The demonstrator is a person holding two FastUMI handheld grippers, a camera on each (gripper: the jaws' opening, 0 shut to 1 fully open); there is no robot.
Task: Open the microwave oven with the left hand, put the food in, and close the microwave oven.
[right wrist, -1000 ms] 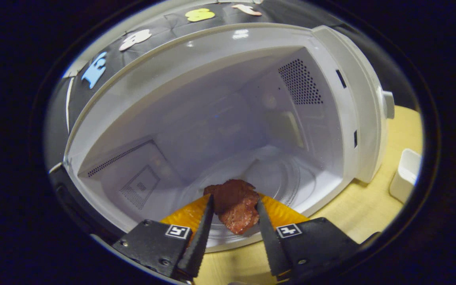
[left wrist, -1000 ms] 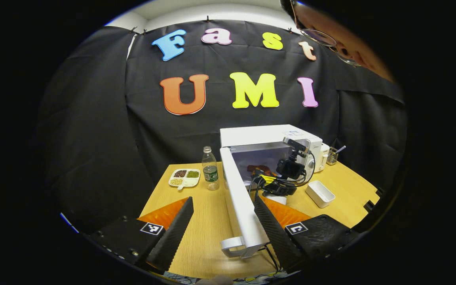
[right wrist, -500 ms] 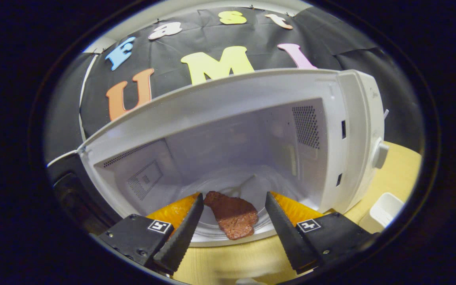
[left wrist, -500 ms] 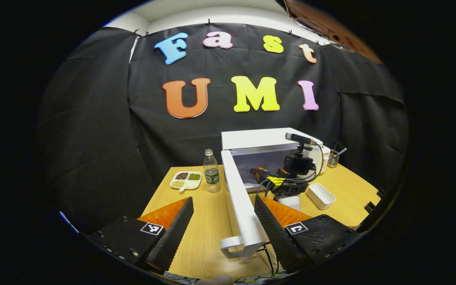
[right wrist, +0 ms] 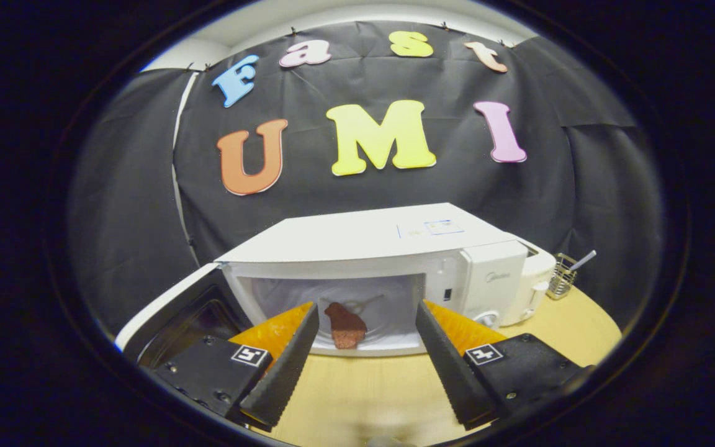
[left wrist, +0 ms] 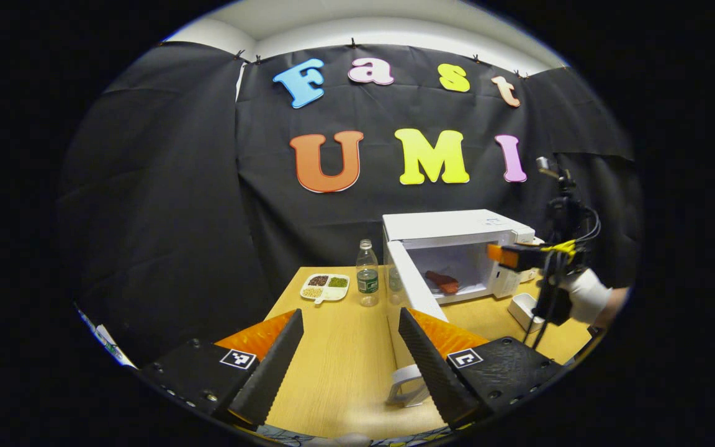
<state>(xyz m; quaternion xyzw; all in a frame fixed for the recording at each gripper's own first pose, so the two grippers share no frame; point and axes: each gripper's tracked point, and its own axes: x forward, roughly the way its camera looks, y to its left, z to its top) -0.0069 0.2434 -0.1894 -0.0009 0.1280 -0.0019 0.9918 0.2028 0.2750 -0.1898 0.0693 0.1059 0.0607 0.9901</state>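
Food [right wrist: 345, 325] lies on the floor of the microwave oven [right wrist: 395, 248], no longer between my right fingers as it was a second ago. My right gripper [right wrist: 364, 366] has pulled back outside the cavity, jaws apart and empty. The door [left wrist: 410, 288] stands open, its handle [left wrist: 408, 385] apparently just beside my left gripper [left wrist: 348, 363], whose jaws are spread and hold nothing. A bottle [left wrist: 367, 273] and a divided dish [left wrist: 325, 287] sit left of the door on the table [left wrist: 345, 360].
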